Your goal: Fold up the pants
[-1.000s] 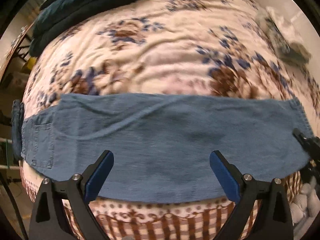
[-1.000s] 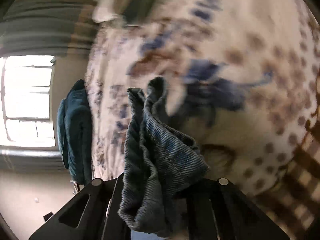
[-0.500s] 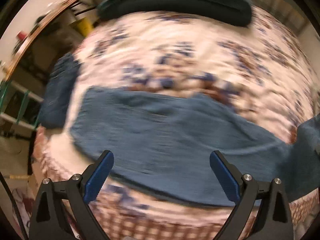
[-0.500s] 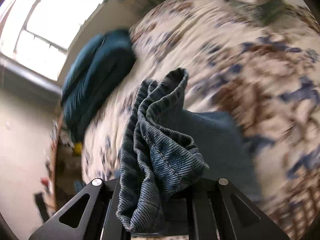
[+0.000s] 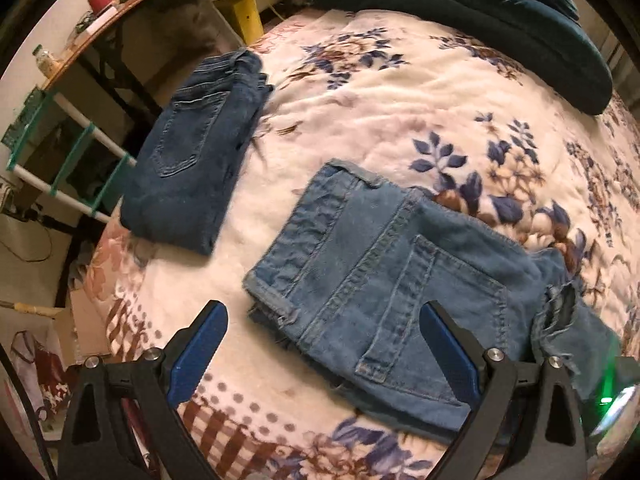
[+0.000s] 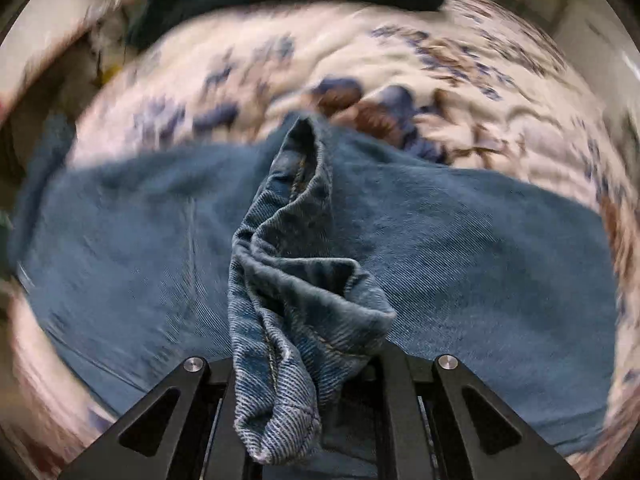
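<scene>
Denim everywhere on this bed lol. Light blue jeans lie on the flowery blanket, waistband end toward the left gripper, back pocket facing up, and they look doubled over on themselves. That gripper hovers low over the near edge of them with its blue-padded fingers spread wide, holding nothing; one finger sits over bare blanket, the other over the pocket area.

Off to the right in the left wrist view, a bunched, frayed bit of the jeans stands up off the rest, right at the edge of the frame by something shiny with a green glow that I can't make out.

From the right wrist view, the right gripper is clamped tight on a wad of the same denim. The fabric spills up out between the black fingers in a twisted fold, hem stitching visible, and the rest of the jeans spreads flat on the blanket underneath. Background there is pretty smeared so not much else to read.

Other stuff: a second pair, darker jeans, folded neatly near the left edge of the bed, clear of the light pair. A dark teal comforter is piled at the far end. Beyond the bed there's a wooden table with a red cup and a yellow box on the floor
</scene>
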{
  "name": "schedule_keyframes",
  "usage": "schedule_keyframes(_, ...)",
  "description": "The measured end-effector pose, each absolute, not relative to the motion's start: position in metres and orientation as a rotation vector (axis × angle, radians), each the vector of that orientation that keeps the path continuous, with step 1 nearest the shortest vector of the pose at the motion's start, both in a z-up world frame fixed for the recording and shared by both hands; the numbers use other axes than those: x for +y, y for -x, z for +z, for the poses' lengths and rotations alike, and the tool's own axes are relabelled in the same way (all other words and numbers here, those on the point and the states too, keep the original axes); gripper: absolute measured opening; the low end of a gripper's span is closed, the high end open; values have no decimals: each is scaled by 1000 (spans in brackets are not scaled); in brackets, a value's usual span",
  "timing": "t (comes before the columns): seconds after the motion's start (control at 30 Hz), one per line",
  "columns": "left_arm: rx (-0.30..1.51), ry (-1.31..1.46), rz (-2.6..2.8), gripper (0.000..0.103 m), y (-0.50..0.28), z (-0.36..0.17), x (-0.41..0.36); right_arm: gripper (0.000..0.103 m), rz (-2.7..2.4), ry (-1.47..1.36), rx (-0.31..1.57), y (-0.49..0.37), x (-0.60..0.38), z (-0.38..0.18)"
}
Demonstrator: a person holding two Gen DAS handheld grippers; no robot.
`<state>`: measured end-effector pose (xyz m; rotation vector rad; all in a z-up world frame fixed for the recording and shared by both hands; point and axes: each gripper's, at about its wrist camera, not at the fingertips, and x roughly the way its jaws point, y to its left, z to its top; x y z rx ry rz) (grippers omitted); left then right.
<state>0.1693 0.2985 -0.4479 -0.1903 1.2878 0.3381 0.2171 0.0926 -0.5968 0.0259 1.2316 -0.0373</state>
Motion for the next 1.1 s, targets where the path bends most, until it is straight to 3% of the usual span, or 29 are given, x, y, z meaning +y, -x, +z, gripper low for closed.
schedule_keyframes(0.03, 1288, 192, 317, 98, -173, -447, 294, 15, -27, 6, 1251, -218, 93, -596)
schedule_keyframes(0.07, 1287, 193, 299, 98, -176, -446, 291, 26, -4, 5, 1267, -216, 92, -593)
schedule_keyframes(0.17, 1311, 202, 197, 98, -189, -445, 268, 91, 145, -160, 1357, -213, 79, -574)
schedule_keyframes(0.37, 1520, 374, -95, 98, -214, -487, 195, 91, 44, -423, 1360, -183, -6, -523)
schedule_keyframes(0.6, 1766, 473, -211, 94, -217, -558, 125, 91, -248, -598, 1477, -144, -109, -547)
schedule_keyframes(0.63, 1784, 461, -205, 91, -216, -565, 119, 91, -262, -617, 1479, -139, -117, -551)
schedule_keyframes(0.67, 1783, 425, -183, 77, -213, -566, 116, 91, -278, -638, 1482, -134, -126, -556)
schedule_keyframes(0.83, 1698, 265, -186, 35, -199, -549, 106, 91, -270, -662, 1499, -134, -140, -573)
schedule_keyframes(0.9, 1660, 265, -196, 30, -192, -537, 108, 91, -270, -627, 1513, -138, -136, -577)
schedule_keyframes(1.1, 1609, 257, -187, 27, -170, -505, 116, 91, -261, -564, 1551, -148, -127, -582)
